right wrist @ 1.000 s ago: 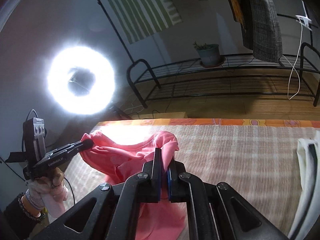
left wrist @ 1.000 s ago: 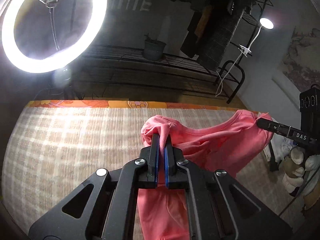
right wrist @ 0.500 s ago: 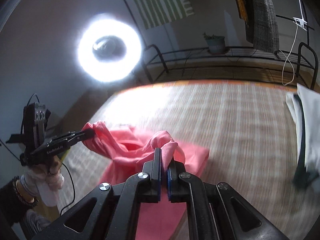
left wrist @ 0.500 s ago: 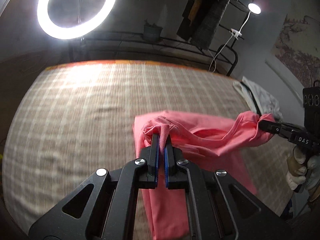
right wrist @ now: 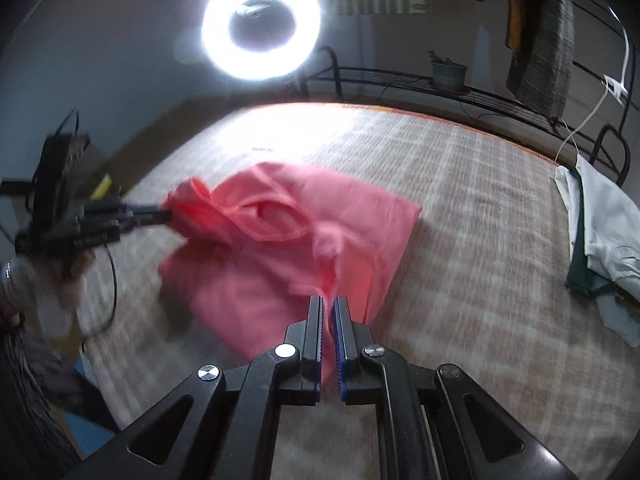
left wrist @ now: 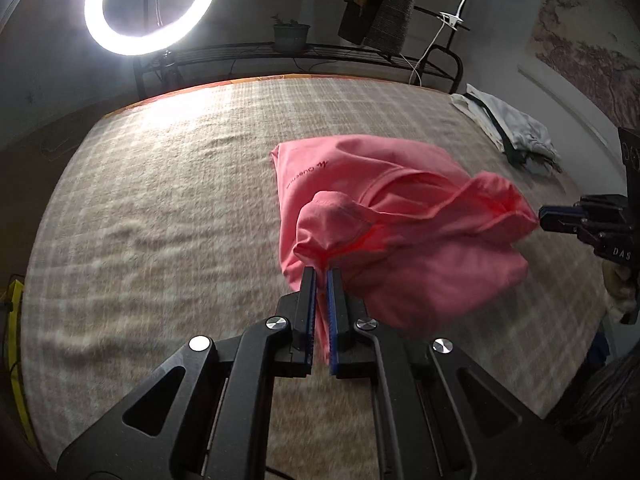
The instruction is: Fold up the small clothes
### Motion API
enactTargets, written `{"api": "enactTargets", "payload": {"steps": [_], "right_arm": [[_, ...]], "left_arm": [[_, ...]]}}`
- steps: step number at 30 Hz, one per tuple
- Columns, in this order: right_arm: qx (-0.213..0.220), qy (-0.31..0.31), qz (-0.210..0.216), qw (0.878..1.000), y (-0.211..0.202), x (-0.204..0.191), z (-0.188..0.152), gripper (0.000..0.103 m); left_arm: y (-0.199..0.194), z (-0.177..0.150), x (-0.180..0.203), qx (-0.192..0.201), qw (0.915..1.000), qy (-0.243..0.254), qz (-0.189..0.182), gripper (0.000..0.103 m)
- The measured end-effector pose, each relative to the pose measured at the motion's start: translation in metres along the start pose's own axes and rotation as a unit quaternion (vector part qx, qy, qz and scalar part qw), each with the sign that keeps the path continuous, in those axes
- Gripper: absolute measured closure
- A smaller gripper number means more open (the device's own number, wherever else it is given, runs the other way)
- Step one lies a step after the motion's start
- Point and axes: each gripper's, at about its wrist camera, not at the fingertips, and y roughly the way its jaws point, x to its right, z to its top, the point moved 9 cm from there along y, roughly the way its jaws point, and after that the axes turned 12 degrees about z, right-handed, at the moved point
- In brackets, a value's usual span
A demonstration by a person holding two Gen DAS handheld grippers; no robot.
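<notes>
The left hand-held gripper (left wrist: 320, 276) is pinching a bunched fold of the pink shirt (left wrist: 384, 216), its blue pads closed on the cloth. The right hand-held gripper (right wrist: 327, 304) is likewise clamping another corner of the same garment. The shirt is lying partly doubled over on the checked bed cover (left wrist: 160, 200), right of centre. White clothes (right wrist: 600, 216) are lying at the far right edge.
</notes>
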Motion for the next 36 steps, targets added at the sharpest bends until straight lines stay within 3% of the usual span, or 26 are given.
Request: {"api": "enactTargets", "payload": {"steps": [1, 5, 6, 11, 15, 16, 17, 18, 22, 24, 29, 33, 34, 36], "right_arm": [[-0.001, -0.001, 0.002, 1.0, -0.006, -0.001, -0.005, 0.09], [0.022, 0.007, 0.014, 1.0, -0.021, -0.007, -0.004, 0.071], [0.026, 0.005, 0.009, 1.0, -0.02, -0.007, -0.001, 0.065], [0.012, 0.0, -0.01, 1.0, 0.008, -0.007, 0.013, 0.064], [-0.002, -0.008, -0.018, 1.0, 0.034, -0.005, 0.026, 0.064], [-0.006, -0.01, -0.021, 1.0, 0.039, -0.004, 0.027, 0.064], [-0.01, -0.014, -0.023, 1.0, 0.044, -0.005, 0.028, 0.064], [-0.013, -0.017, -0.021, 1.0, 0.048, -0.006, 0.029, 0.07], [-0.018, -0.038, -0.02, 0.999, 0.051, -0.012, 0.024, 0.1], [-0.016, -0.055, -0.022, 0.998, 0.044, -0.017, 0.018, 0.102], [0.008, -0.109, -0.032, 0.994, 0.009, -0.034, -0.006, 0.102], [-0.027, -0.141, -0.019, 0.989, -0.004, -0.051, -0.041, 0.092], [-0.033, -0.141, -0.019, 0.989, -0.007, -0.052, -0.048, 0.09], [-0.029, -0.115, -0.013, 0.993, -0.014, -0.05, -0.054, 0.084]], "left_arm": [[-0.006, -0.002, -0.003, 0.001, 1.0, -0.005, -0.001, 0.099], [-0.015, 0.0, -0.004, 0.022, 0.9997, 0.001, 0.013, 0.07], [-0.012, 0.001, -0.002, 0.021, 0.9995, 0.007, 0.021, 0.068], [0.007, 0.015, 0.012, 0.022, 0.9987, 0.021, 0.041, 0.059], [0.023, 0.029, 0.018, 0.023, 0.9989, 0.019, 0.037, 0.059], [0.026, 0.031, 0.021, 0.023, 0.9991, 0.022, 0.029, 0.066], [0.028, 0.032, 0.025, 0.023, 0.9992, 0.026, 0.021, 0.093], [0.029, 0.032, 0.027, 0.019, 0.9992, 0.03, 0.017, 0.1], [0.016, 0.025, 0.041, 0.039, 0.9969, 0.069, 0.003, 0.101], [0.006, 0.016, 0.044, 0.045, 0.9955, 0.084, 0.0, 0.101], [-0.014, -0.02, 0.044, 0.05, 0.9908, 0.126, 0.006, 0.101], [-0.028, -0.046, 0.04, 0.025, 0.992, 0.123, -0.012, 0.097], [-0.033, -0.046, 0.039, 0.026, 0.9932, 0.112, -0.02, 0.093], [-0.044, -0.042, 0.03, 0.032, 0.9962, 0.072, -0.036, 0.066]]}}
